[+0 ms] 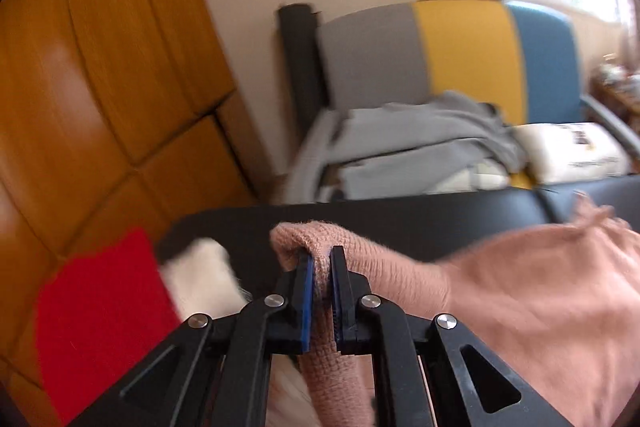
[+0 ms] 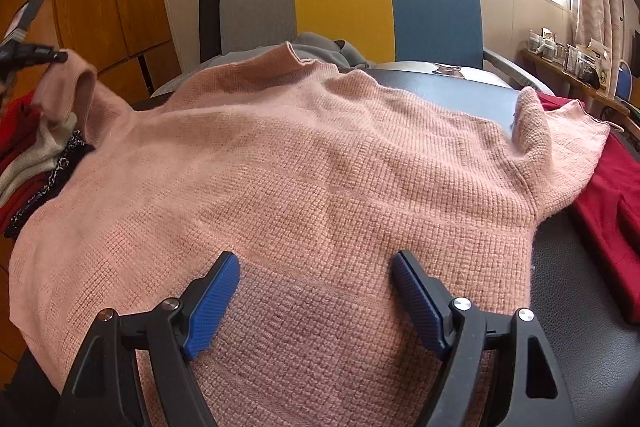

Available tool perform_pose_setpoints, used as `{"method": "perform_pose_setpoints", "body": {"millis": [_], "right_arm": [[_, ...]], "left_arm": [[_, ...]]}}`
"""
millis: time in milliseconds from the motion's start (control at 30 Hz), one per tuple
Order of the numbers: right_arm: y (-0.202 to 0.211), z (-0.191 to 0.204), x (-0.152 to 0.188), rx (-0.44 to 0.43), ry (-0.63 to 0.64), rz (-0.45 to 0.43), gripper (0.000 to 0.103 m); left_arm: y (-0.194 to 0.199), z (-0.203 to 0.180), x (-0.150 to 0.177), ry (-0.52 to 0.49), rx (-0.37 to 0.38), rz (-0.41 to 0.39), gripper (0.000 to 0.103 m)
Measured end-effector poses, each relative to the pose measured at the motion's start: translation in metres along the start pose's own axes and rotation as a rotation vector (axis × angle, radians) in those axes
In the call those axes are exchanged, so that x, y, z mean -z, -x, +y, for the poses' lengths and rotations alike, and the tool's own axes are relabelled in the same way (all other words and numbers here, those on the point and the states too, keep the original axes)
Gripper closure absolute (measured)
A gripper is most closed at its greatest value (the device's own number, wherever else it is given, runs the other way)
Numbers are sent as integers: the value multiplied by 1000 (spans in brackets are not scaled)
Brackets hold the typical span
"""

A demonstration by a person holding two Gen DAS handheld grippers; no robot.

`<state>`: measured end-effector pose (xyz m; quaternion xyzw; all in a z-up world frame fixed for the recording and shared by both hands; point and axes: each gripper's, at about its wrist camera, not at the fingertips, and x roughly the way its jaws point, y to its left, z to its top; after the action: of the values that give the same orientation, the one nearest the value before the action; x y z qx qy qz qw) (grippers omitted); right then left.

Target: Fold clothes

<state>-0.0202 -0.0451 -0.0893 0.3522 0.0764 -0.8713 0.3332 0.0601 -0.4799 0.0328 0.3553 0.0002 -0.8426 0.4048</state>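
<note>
A pink knit sweater (image 2: 304, 163) lies spread over the black table (image 2: 472, 95), neck toward the far side. My left gripper (image 1: 319, 259) is shut on the cuff of the sweater's left sleeve (image 1: 308, 239) and holds it lifted above the table's left end; it also shows at the far left of the right wrist view (image 2: 60, 58). My right gripper (image 2: 315, 263) is open, its blue pads (image 2: 212, 303) hovering just over the sweater's near hem, holding nothing. The right sleeve (image 2: 532, 123) lies bent on the table's right side.
A red garment (image 2: 612, 199) lies at the table's right. Red, white and dark clothes (image 2: 36, 155) are piled at the left; the red piece (image 1: 104, 315) shows beside my left gripper. Behind the table stands a grey-yellow-blue chair (image 2: 344, 7) with grey clothes (image 1: 420, 131).
</note>
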Motion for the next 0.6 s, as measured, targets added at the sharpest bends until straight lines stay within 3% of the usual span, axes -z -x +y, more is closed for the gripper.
{"method": "perform_pose_setpoints", "body": {"millis": [67, 133, 200, 267, 500, 600], "right_arm": [[0, -3, 0, -4, -1, -2, 22], [4, -7, -1, -12, 0, -1, 22], [4, -9, -1, -17, -4, -3, 22], [4, -9, -1, -21, -6, -5, 22], [2, -5, -1, -7, 1, 1, 22], [2, -4, -2, -3, 4, 11, 22]], "left_arm": [[-19, 13, -12, 55, -8, 75, 88], [-17, 12, -11, 70, 18, 81, 77], [-10, 5, -5, 64, 48, 60, 41], [-2, -3, 0, 58, 78, 40, 26], [25, -28, 18, 37, 182, -31, 18], [17, -75, 45, -52, 256, 9, 18]]}}
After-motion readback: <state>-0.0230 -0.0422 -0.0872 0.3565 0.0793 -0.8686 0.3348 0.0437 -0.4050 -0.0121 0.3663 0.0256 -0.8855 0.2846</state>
